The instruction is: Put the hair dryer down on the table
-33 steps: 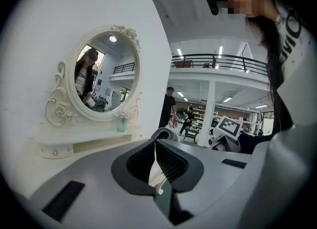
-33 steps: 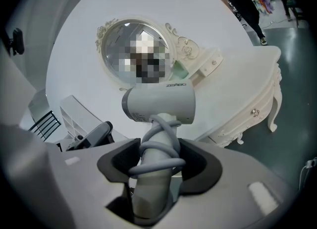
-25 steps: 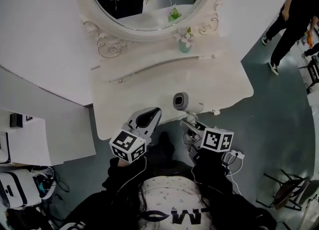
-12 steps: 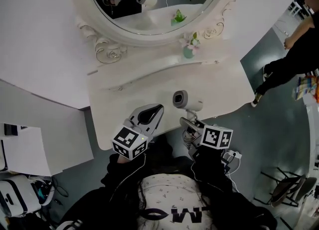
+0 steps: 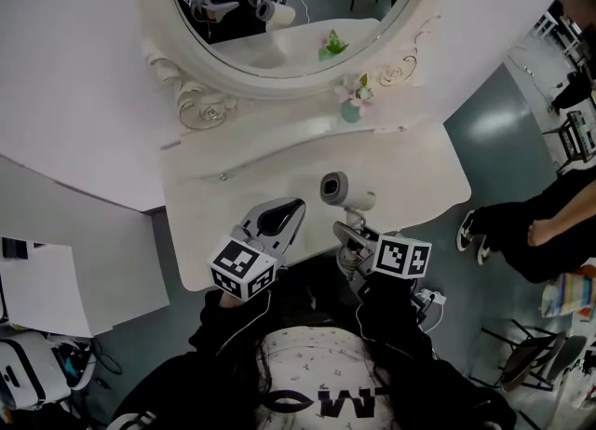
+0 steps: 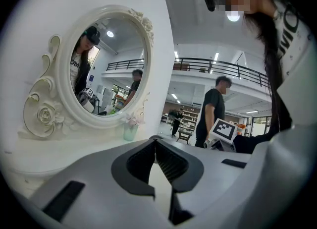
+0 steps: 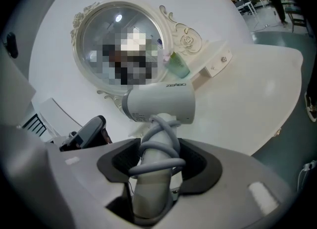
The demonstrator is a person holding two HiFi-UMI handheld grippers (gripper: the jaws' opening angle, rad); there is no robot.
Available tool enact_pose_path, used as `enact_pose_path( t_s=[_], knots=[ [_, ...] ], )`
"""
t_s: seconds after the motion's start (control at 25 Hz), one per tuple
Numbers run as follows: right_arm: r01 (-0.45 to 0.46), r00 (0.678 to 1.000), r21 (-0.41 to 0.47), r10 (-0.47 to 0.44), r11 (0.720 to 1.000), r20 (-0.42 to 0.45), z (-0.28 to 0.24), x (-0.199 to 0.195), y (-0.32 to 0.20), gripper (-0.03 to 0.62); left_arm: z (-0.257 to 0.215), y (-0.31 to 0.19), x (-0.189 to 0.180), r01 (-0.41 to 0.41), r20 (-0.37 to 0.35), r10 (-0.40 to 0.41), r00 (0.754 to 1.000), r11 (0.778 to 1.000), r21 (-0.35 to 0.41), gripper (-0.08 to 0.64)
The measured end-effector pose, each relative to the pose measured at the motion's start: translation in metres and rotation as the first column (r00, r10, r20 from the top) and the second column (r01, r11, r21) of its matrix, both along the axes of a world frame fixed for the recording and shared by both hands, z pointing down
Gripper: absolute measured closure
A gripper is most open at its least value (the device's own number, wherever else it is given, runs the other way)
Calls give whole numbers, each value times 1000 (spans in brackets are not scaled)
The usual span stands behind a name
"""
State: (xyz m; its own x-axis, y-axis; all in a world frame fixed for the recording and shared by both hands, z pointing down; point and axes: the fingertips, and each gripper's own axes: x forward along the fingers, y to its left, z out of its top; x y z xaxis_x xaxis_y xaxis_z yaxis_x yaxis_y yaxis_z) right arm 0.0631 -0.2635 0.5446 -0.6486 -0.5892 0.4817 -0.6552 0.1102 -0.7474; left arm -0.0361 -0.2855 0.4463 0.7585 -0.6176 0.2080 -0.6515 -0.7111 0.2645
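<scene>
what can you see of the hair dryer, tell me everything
The hair dryer is white and smooth, plastic by its look, with a short barrel, a grey ring at one end and small print on its side. Its pale cord is wound round the handle. The right tongs clamp that handle, holding it upright over the white table, barrel level.

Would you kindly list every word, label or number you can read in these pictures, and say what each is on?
"ZEADO", as far as the small print can be read: on the barrel of the hair dryer.
Large letters on the person's shirt: cut off, not readable.
Nothing else is legible.
</scene>
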Motion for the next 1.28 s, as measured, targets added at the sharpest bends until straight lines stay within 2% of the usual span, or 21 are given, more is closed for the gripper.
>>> enact_pose_path(
  t_s=[0.24,0.6,0.8,1.04,1.28],
  knots=[
    [14,1000,-11,-15,1000,-23,6,14,-21,351,-1,-9,-14,78,-3,-78,997,997,-7,559],
    [98,989,-90,-107,991,-105,49,35,-63,351,0,-27,-19,187,-1,-187,982,982,-17,559],
    [153,964,-143,-179,978,-196,80,48,-82,351,-1,-34,-22,239,9,-238,971,971,-18,558],
    [179,937,-196,-228,964,-266,106,59,-100,351,-2,-41,-22,280,12,-280,960,960,-21,559],
    [219,889,-214,-285,952,-359,121,69,-111,351,-3,-46,-19,311,15,-310,951,950,-23,559]
  ],
)
